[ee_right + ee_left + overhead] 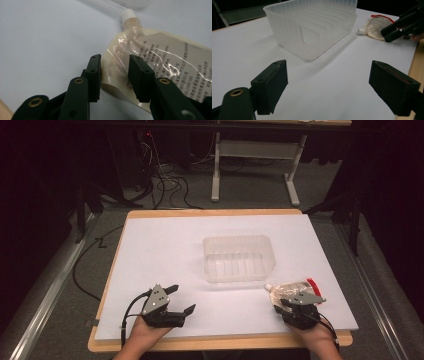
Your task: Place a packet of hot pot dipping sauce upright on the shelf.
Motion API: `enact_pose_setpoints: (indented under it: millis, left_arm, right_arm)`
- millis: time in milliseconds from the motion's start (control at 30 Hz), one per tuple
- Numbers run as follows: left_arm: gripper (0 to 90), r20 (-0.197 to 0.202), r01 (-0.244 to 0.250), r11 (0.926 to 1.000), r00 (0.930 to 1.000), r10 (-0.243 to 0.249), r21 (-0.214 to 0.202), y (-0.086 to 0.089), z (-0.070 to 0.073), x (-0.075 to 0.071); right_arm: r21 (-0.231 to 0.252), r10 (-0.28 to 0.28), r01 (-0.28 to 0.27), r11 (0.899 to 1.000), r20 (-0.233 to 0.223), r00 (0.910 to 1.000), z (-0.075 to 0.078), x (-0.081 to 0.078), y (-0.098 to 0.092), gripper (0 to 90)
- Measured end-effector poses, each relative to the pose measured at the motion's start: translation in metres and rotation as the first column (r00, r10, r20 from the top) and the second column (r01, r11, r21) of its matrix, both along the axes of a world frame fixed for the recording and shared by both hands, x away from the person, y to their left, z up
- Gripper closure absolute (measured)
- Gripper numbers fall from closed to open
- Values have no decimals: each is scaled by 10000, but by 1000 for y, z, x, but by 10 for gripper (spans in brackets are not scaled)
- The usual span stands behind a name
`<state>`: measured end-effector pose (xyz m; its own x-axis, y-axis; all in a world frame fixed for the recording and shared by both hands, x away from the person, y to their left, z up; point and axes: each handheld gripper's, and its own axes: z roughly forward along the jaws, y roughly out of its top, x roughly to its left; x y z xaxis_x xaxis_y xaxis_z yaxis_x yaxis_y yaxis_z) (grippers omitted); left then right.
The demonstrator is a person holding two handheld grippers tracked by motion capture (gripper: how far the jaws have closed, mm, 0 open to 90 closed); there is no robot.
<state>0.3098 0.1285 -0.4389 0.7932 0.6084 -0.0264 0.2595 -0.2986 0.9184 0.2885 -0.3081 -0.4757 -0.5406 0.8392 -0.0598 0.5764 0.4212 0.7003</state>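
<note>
- Right gripper (113,75) sits at the near right of the white sheet (165,250), its black jaws set astride the near edge of a soft cream spouted pouch with clear film, printed text and a white screw cap (160,60). Jaws are part closed; whether the pads actually press the film I cannot tell, since a sliver of gap seems to remain on the left pad.
- Left gripper (328,82) rests at the near left, jaws wide apart, nothing between them.
- Pouch lies flat on the sheet, cap pointing toward the near right corner of the translucent ribbed rectangular plastic tub (239,258), just beside it but apart from it.
- Tub stands upright mid-table and looks empty.
- Risk: the bite is only on a thin slack edge, so the film may slide out on lifting, or the pouch may swing and sag under its own contents.
- Risk: closing hard on a filled part could push liquid toward the cap; cap tightness is not readable.
- Risk: a drooping pouch could catch the tub rim and shove the light tub.
- Hard to make out: the pouch's far right end is cut off in the right gripper view; the red patch on it in the high view is too small to identify; the print is illegible.
</note>
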Motion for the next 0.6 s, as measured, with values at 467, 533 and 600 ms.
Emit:
enact_pose_setpoints:
  millis: [467,533,600]
  left_arm:
    - [161,0,23,10000,10000,-23,84,0,-1,0]
    - [162,-12,21,10000,10000,-20,86,0,-1,0]
    - [163,-12,37,9999,10000,-37,122,-1,-1,0]
  right_arm:
    - [-97,-224,225,9997,94,9997,1,3,-4,827]
    - [-379,-188,199,9991,292,9994,2,3,-4,834]
    - [-504,-289,312,9982,454,9986,3,2,-5,833]
